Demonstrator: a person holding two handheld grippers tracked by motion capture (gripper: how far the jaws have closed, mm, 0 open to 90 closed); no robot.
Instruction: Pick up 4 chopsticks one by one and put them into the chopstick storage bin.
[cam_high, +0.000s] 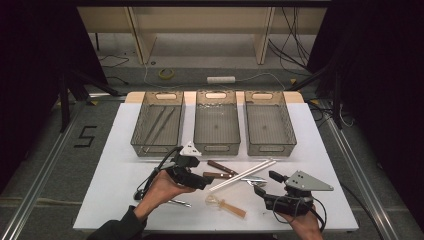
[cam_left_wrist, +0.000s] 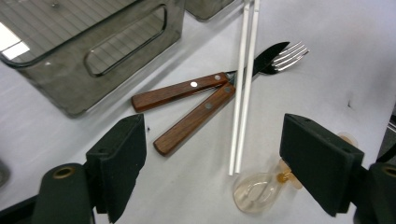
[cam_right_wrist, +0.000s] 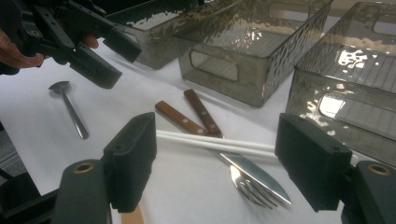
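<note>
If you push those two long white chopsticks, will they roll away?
Probably a bit. The chopsticks look thin, smooth and stiff, so a nudge could roll or slide them on the table. They lie across the knife and fork, which may tip them unevenly. Probably light.

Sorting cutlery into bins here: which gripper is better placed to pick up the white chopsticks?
Left. The left gripper hangs open with the chopsticks' near ends between its jaws; the right gripper sits farther back.
</note>
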